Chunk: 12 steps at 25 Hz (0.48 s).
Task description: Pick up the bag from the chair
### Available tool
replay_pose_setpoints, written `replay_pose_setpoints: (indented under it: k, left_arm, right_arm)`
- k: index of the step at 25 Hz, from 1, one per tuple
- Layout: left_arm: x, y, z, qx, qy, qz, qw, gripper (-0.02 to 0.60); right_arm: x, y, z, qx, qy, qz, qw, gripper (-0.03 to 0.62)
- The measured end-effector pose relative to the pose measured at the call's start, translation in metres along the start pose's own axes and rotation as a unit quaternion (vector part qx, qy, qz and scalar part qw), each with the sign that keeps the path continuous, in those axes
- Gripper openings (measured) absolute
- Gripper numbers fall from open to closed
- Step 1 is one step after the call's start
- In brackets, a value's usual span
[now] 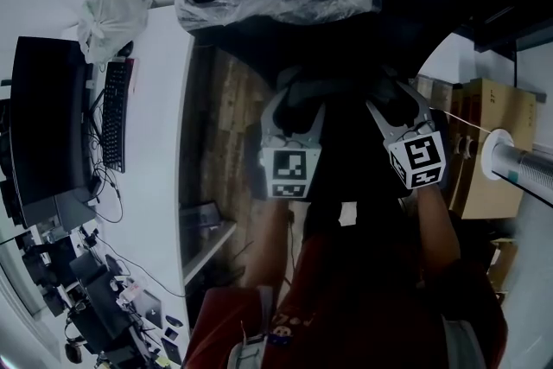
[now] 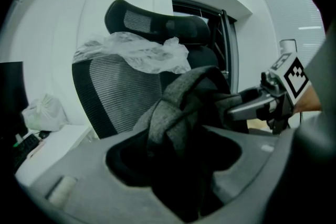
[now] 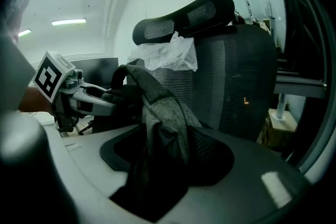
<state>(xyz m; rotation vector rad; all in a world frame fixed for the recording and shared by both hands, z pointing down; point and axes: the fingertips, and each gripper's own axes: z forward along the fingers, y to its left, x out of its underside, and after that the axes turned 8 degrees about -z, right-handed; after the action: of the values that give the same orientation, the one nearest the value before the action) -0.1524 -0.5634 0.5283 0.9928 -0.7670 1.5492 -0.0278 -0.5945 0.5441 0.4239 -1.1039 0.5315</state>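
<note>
Left gripper view is filled at its middle by the bag (image 2: 178, 107), a dark thing of grey woven fabric. A fold of its strap is drawn down between the jaws of the left gripper (image 1: 298, 99), which are closed on it. In the right gripper view another fold of the same fabric is pinched in the jaws of the right gripper (image 1: 393, 104). Two holds are judged to be taken so that the soft load is shared and kept from slumping. The bag is held just before the mesh back of the chair (image 2: 113, 94); whether its bottom rests on the seat cannot be told. A clear plastic sheet (image 2: 136, 52) is draped below the headrest. The chair is stood off the long right edge of the desk (image 1: 155, 186), toward its far corner, so room is left for a lift.
</note>
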Motion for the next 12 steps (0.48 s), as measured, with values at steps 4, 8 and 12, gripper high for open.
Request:
replay_pose_setpoints:
  k: [4,8,12]
  left_arm:
    - [0.0022,-0.0002,-0.001,-0.001,0.006,-0.007,1.0,0.239]
    - [0.001,-0.001,-0.0016,-0.003,0.005,-0.014,0.9999,0.225]
    - [0.0017,-0.0004,-0.0064,0.001,0.002,-0.02,0.9998,0.218]
  right_arm:
    - [0.0013,0.0024,0.0005,0.003,0.005,-0.003,1.0,0.209]
    - [0.0005,0.0033,0.0002,0.007,0.008,-0.001,1.0,0.181]
    - [-0.0004,0.0078,-0.0013,0.008,0.01,0.001,1.0,0.167]
